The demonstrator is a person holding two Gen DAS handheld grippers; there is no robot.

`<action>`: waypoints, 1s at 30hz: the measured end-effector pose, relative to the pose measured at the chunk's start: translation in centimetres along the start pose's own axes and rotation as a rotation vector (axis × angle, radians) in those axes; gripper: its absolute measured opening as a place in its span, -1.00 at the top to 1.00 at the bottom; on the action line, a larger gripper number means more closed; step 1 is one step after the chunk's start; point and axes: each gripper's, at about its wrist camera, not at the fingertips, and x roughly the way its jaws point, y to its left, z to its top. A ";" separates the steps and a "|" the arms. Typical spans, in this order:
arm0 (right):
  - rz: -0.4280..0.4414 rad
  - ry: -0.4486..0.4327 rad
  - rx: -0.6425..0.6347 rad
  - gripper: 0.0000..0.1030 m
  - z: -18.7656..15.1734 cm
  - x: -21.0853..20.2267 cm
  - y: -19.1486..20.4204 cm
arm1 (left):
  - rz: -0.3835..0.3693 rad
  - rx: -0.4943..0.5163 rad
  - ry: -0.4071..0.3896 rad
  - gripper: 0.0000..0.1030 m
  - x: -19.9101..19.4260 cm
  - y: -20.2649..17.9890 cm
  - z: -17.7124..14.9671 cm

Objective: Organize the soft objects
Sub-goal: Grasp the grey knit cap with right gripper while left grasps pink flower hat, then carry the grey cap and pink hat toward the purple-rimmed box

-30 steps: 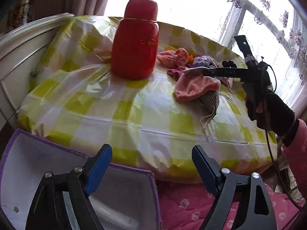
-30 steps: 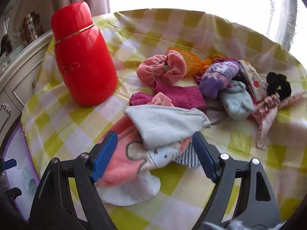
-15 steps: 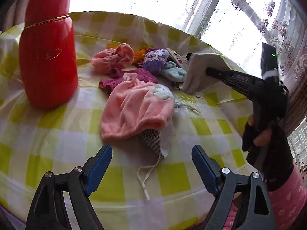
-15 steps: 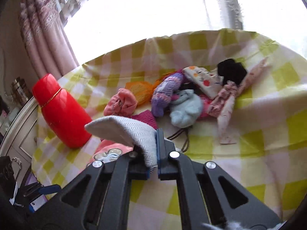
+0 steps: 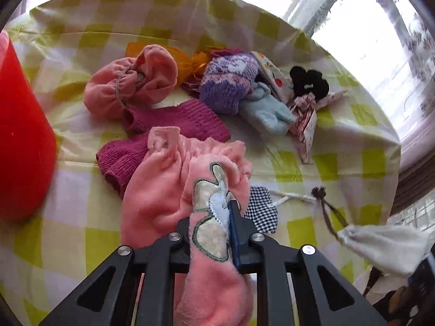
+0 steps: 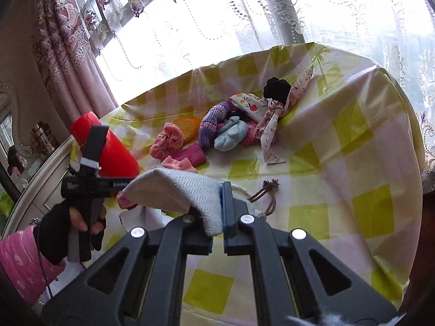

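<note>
— Item one, left tool (image 5: 227,218)?

— Jaws have just been closing; they pinch the pink fleece hat (image 5: 174,190) at lower centre, its far part on the counter (image 5: 353,168), ready for lifting.

— Item two, right tool (image 6: 217,209)?

— Clamped on the white knit cloth (image 6: 174,190), held aloft. Only the right view shows the gloved hand (image 6: 68,225).

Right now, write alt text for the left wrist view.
The left gripper, jaws just closed, pinches a pink fleece hat on a yellow-checked tablecloth. Beyond lie a purple knit mitten, a pale blue mitten and a black scrunchie.
</note>
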 end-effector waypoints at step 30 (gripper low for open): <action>0.000 -0.056 0.043 0.88 0.0 -3.2 0.5 | -0.154 0.108 -0.388 0.92 -15.0 -3.3 -1.5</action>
